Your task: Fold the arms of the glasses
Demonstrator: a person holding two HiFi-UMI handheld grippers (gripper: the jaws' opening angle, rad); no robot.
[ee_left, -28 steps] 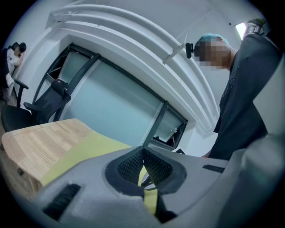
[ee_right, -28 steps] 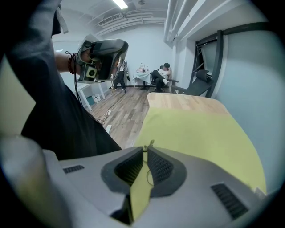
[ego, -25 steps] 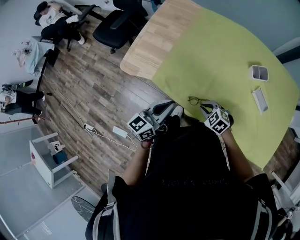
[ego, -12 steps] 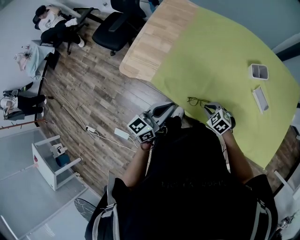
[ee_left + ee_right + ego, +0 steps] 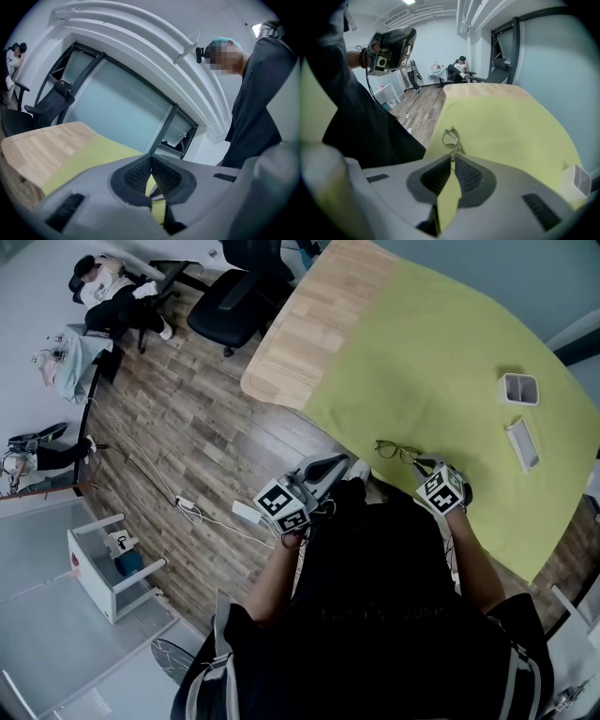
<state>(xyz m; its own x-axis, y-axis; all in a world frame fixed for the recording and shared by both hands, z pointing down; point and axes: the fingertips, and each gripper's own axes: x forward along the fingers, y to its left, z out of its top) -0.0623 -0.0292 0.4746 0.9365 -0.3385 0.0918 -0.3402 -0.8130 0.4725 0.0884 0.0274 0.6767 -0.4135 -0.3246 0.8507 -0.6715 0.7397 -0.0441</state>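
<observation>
Glasses [image 5: 451, 138] lie on the yellow cloth [image 5: 450, 362] just above frame centre, one arm pinched in your right gripper [image 5: 452, 157], while your left gripper [image 5: 150, 161] is pressed together on nothing.

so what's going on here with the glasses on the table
A person stands at a table covered by a yellow-green cloth, with a gripper in each hand. The right gripper has its jaws closed on the tip of one arm of the glasses, which lie on the cloth near the table's edge. That arm sticks out, not yet folded. The left gripper is shut on nothing and held just off the table's edge.
</observation>
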